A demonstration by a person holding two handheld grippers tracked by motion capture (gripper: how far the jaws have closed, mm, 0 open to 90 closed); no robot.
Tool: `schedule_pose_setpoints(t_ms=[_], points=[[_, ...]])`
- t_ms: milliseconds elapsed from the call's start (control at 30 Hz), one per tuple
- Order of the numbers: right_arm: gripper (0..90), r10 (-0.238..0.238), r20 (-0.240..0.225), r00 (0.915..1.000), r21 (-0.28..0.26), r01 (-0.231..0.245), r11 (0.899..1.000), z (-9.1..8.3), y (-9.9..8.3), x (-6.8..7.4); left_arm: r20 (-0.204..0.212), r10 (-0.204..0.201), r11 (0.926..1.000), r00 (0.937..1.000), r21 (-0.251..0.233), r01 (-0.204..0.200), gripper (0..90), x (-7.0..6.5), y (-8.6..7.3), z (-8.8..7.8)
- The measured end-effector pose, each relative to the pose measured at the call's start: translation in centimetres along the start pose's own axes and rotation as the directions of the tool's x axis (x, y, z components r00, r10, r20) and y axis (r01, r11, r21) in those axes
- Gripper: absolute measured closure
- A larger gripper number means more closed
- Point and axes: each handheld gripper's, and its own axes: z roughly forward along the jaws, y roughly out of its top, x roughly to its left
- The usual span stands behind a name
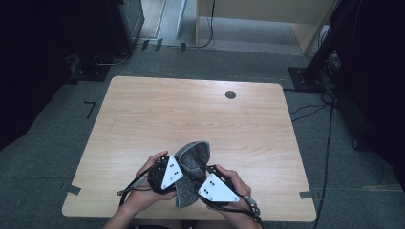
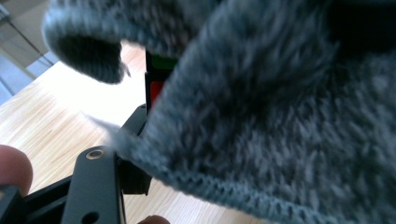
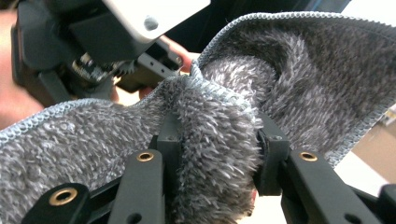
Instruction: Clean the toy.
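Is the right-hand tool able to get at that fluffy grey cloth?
Yes, it looks so: the right tool already has a thick fold of the grey cloth bunched between its jaws, with nothing in the way.

High view looked down on the bench [image 1: 143, 119] from above; both gripper views sat close against the grey cloth [image 3: 219, 135].

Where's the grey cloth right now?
In the high view the grey cloth is bunched up at the near middle of the table, held between the left gripper and the right gripper.
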Motion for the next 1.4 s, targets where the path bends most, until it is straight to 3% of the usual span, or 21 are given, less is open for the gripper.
schedule_pose_setpoints(t_ms=[100, 133, 233, 300, 333, 500, 567, 633, 700, 767, 833, 900, 1000, 1033, 1133, 1167, 1200, 1233, 1267, 1300, 1400], points=[[62.9, -0.066, 0.000, 0.9978, 0.009, 0.066, 0.998, 0.2, -0.1, 0.1, -0.015, 0.010, 0.9993, 0.9998, 0.035, -0.009, 34.3, 0.0, 0.2, 0.1], [62.6, -0.115, 0.005, 0.9934, 0.017, 0.115, 0.993, 0.3, -0.2, 0.2, -0.014, 0.014, 0.9989, 0.9998, 0.044, -0.013, 34.3, 0.0, 0.2, 0.1], [61.9, -0.143, 0.020, 0.9894, 0.023, 0.143, 0.989, 0.4, -0.3, 0.1, -0.021, 0.015, 0.9994, 0.9997, 0.032, -0.014, 34.4, 0.0, 0.2, 0.0], [61.0, -0.101, 0.024, 0.9946, 0.008, 0.101, 0.995, 0.3, -0.4, -0.5, -0.016, -0.007, 0.9999, 0.9999, 0.015, 0.007, 34.4, 0.2, 0.3, -0.2], [60.9, -0.036, 0.030, 0.9989, 0.010, 0.036, 0.999, 0.1, -0.6, -1.2, -0.019, -0.013, 0.9998, 0.9997, 0.012, 0.013, 34.5, 0.4, 0.3, -0.3], [61.7, 0.032, 0.070, 0.9970, 0.028, -0.034, 0.999, -0.2, -0.6, -1.6, -0.012, -0.022, 0.9997, 0.9997, 0.009, 0.022, 34.4, 0.6, 0.0, -0.3], [61.9, 0.037, 0.065, 0.9972, 0.026, -0.039, 0.999, -0.2, -0.6, -1.5, -0.009, -0.024, 0.9997, 0.9997, -0.004, 0.024, 34.5, 0.5, 0.0, -0.3], [61.9, 0.090, 0.051, 0.9946, 0.009, -0.091, 0.996, -0.3, -0.7, -1.9, -0.001, -0.033, 0.9993, 0.9994, -0.017, 0.033, 34.5, 0.7, 0.0, -0.3], [62.2, 0.167, 0.066, 0.9837, -0.003, -0.167, 0.986, -0.5, -0.9, -2.5, 0.002, -0.038, 0.9990, 0.9993, -0.025, 0.038, 34.5, 0.7, 0.0, -0.4], [62.3, 0.174, 0.139, 0.9749, 0.017, -0.178, 0.984, -0.7, -1.1, -3.0, 0.005, -0.040, 0.9987, 0.9992, -0.031, 0.040, 34.5, 0.7, -0.1, -0.4], [62.2, 0.208, 0.144, 0.9675, -0.007, -0.209, 0.978, -1.0, -1.2, -3.4, 0.008, -0.039, 0.9987, 0.9992, -0.034, 0.039, 34.5, 0.7, 0.0, -0.4], [62.2, 0.226, 0.126, 0.9659, -0.038, -0.223, 0.974, -1.3, -1.0, -3.3, 0.011, -0.033, 0.9983, 0.9994, -0.048, 0.033, 34.5, 0.6, 0.0, -0.5], [62.2, 0.213, 0.164, 0.9632, -0.025, -0.211, 0.977, -1.4, -0.6, -3.2, 0.040, -0.022, 0.9947, 0.9990, -0.100, 0.026, 34.5, 0.6, 0.0, -0.9], [62.2, 0.235, 0.172, 0.9566, -0.027, -0.234, 0.972, -1.4, -0.7, -3.6, 0.056, -0.027, 0.9922, 0.9980, -0.120, 0.034, 34.5, 0.6, 0.0, -1.1], [62.4, 0.342, 0.213, 0.9151, -0.035, -0.343, 0.939, -1.7, -2.3, -5.5, 0.100, -0.042, 0.9841, 0.9941, -0.168, 0.059, 34.5, 1.1, -0.1, -1.7], [62.5, 0.351, 0.231, 0.9073, -0.018, -0.357, 0.934, -1.7, -3.0, -6.0, 0.118, -0.045, 0.9808, 0.9920, -0.183, 0.066, 34.5, 1.2, -0.1, -1.9], [62.5, 0.359, 0.224, 0.9063, -0.002, -0.367, 0.930, -1.6, -3.5, -6.4, 0.135, -0.044, 0.9770, 0.9899, -0.201, 0.071, 34.5, 1.4, -0.2, -2.0], [62.7, 0.397, 0.136, 0.9078, -0.027, -0.397, 0.918, -1.3, -4.3, -6.8, 0.149, -0.044, 0.9732, 0.9878, -0.217, 0.076, 34.4, 1.5, -0.2, -2.2], [62.7, 0.397, 0.136, 0.9078, -0.027, -0.397, 0.918, -1.3, -4.3, -6.8, 0.163, -0.044, 0.9701, 0.9856, -0.229, 0.081, 34.4, 1.5, -0.3, -2.3], [63.0, 0.418, 0.098, 0.9033, -0.049, -0.415, 0.909, -1.2, -4.5, -6.9, 0.175, -0.044, 0.9678, 0.9835, -0.237, 0.086, 34.5, 1.6, -0.3, -2.4], [64.4, 0.439, -0.034, 0.8976, -0.094, -0.441, 0.893, -0.9, -4.8, -6.9, 0.172, -0.058, 0.9689, 0.9833, -0.228, 0.097, 34.4, 1.7, -0.4, -2.2]])
